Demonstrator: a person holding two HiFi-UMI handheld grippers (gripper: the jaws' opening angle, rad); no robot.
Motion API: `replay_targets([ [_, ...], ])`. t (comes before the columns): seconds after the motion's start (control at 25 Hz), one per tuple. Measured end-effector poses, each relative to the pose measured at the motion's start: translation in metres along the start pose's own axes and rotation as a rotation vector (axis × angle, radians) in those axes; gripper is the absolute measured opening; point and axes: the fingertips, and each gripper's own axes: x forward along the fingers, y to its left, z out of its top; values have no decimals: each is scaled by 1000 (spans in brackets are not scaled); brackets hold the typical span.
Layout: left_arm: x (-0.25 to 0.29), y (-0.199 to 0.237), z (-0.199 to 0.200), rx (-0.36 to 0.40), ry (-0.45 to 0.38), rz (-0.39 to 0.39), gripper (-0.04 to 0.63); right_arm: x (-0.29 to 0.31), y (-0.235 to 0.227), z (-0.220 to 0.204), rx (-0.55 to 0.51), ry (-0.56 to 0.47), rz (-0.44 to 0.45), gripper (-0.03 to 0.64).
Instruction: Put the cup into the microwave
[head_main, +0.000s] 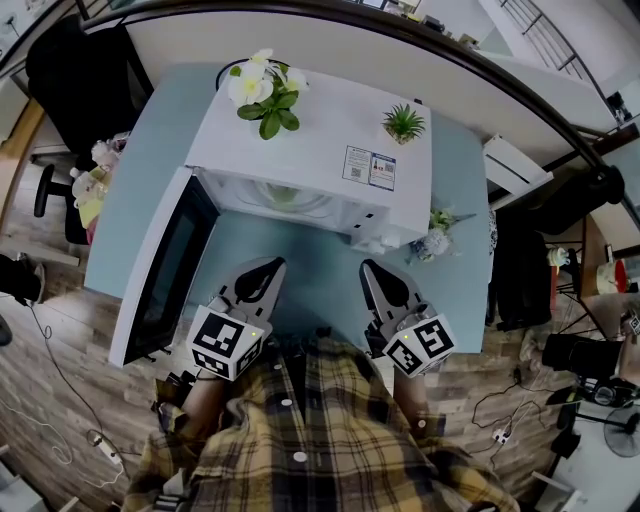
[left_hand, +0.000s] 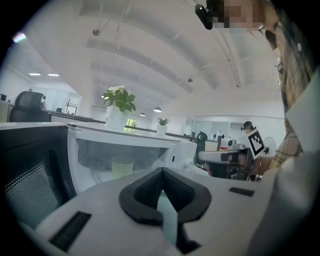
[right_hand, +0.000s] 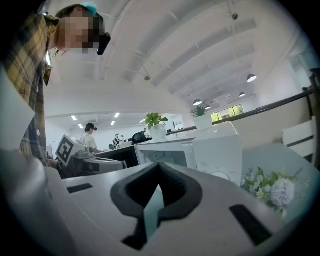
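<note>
We find cup (left_hand: 122, 166) inside microwave (head_main: 320, 140), door (head_main: 165, 268) open. Left gripper (head_main: 264, 266), right gripper (head_main: 372, 268): jaws together, empty. Risk, we judge: hard door slam tips cup; gripper snags door edge.

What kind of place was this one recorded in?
Most likely an open-plan office or lab, not a kitchen: the microwave sits on a blue table, a black office chair stands beside the table, and a power strip lies on the wood floor.
</note>
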Motion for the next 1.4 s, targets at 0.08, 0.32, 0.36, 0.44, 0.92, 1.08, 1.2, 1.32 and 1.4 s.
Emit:
replay_targets([
  [0.08, 0, 0, 0, -1, -1, 2, -11, 0, -1, 1, 1, -2, -3, 3],
  [0.32, 2, -1, 0, -4, 1, 5, -11, 1, -4, 0, 1, -2, 1, 3],
  [0.36, 2, -1, 0, -4, 1, 5, -11, 1, -4, 0, 2, -2, 1, 3],
  [0.44, 3, -1, -1, -6, 3, 6, -11, 1, -5, 0, 5, -2, 2, 3],
  [0.92, 6, 0, -2, -15, 9, 8, -11, 3, -11, 1, 13, 2, -3, 3],
  [1.08, 7, 0, -3, -16, 10, 11, -10, 1, -15, 5, 17, -25, -24, 3],
  [1.2, 8, 1, -2, -18, 7, 13, -11, 1, -16, 5, 29, -31, -28, 3],
  [1.32, 9, 0, -3, -18, 8, 13, -11, 0, -16, 4, 30, -30, -27, 3],
  [1.4, 9, 0, -3, -18, 8, 11, -11, 0, -17, 4, 35, -30, -29, 3],
])
